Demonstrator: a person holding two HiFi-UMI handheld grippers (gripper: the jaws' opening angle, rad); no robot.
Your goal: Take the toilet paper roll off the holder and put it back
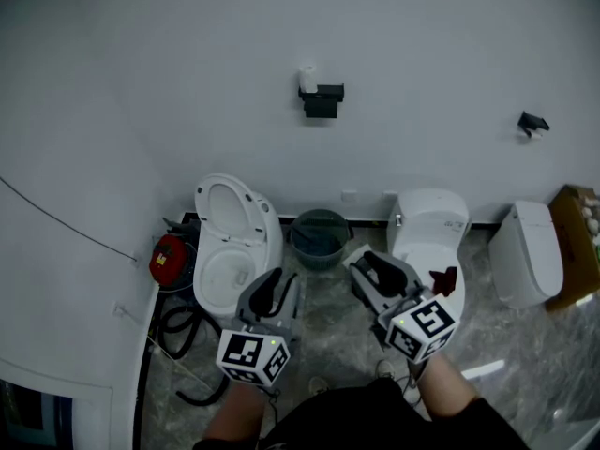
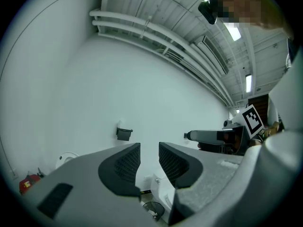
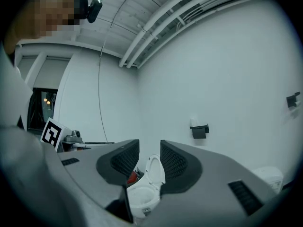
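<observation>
Roll (image 1: 307, 76): stands upright on top of the black holder (image 1: 322, 101), high on the white wall (image 1: 187, 64), well apart from both tools.

Left tool (image 2: 149, 148): points level toward the wall, jaws a narrow gap apart, grips nothing. Behind the gap only bare wall and, lower down, the closed toilet (image 2: 160, 193) and a bin (image 2: 154, 210). In the left gripper view the holder hangs above and left of the jaws, far off.

Right tool (image 3: 150, 145): points level as well, jaws apart, grips nothing. Through the gap, far behind, the open toilet (image 3: 144, 186) with a red thing (image 3: 131, 178) beside it. In the right gripper view the holder sits to the right of the jaws, with the roll on it.

Seen from the head view: both tools side by side, low, over the grey floor (image 1: 328, 331). On the floor under the holder, the bin between the open toilet at left and the closed toilet at right. Further right a third toilet (image 1: 525, 251), then a box (image 1: 577, 242) at the edge. On the wall right of the holder, a small black fitting (image 1: 532, 123). Left of the open toilet, a black hose (image 1: 183, 331) lies looped near the red thing.
</observation>
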